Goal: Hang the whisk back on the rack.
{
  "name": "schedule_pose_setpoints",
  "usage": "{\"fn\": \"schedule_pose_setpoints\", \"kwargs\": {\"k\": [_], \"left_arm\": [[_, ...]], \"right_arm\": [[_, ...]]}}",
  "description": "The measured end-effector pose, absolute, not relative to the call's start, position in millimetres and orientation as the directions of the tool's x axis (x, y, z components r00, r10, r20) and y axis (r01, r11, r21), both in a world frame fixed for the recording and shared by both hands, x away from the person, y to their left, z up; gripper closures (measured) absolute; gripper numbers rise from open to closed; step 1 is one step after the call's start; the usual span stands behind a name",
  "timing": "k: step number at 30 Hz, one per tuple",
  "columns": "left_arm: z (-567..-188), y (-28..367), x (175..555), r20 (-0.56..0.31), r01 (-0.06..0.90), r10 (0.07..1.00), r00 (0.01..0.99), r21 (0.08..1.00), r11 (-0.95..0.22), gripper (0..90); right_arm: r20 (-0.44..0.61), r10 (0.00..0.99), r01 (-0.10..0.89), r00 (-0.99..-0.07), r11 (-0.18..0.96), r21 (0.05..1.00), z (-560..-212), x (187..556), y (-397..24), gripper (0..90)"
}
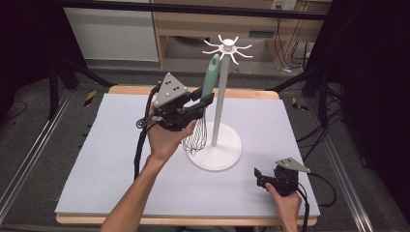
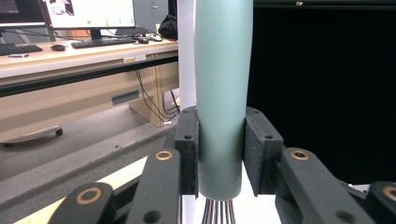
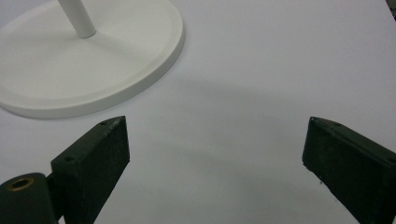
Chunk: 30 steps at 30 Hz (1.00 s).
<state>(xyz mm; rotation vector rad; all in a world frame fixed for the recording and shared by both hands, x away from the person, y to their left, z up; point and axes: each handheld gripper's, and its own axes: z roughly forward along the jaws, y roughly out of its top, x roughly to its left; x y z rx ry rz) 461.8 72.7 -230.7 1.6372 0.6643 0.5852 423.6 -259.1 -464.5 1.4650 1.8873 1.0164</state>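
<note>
A whisk with a green handle [image 1: 211, 75] stands upright above the table, wires [image 1: 195, 136] hanging down beside a white hook stand. My left gripper [image 1: 205, 98] is shut on the lower end of the handle [image 2: 223, 93], its pads [image 2: 188, 154] pressing both sides. The handle's top reaches up close under the ring of hooks [image 1: 227, 47] on the pole [image 1: 220, 101]. The stand's round base [image 1: 227, 162] rests on the pale mat. My right gripper [image 1: 258, 176] lies low at the table's front right, open, nothing between its jaws, with the base [image 3: 93, 60] ahead of it.
The pale mat [image 1: 121, 159] covers a wooden table with rails on the floor at both sides. Behind the table stand wooden shelving [image 1: 193, 29] and black curtains. The left gripper view looks out on a desk with a keyboard [image 2: 100, 43] and monitor.
</note>
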Motion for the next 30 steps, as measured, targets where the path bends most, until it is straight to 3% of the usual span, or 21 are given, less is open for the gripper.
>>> {"fn": "schedule_pose_setpoints", "kwargs": {"k": [30], "left_arm": [[-234.7,60.8,477.3,0.012,0.119,0.718,0.695,0.984,-0.132,68.6]], "right_arm": [[0.035,0.964,0.557,-0.264,0.123,0.821,-464.4,423.7,-259.2,7.9]]}}
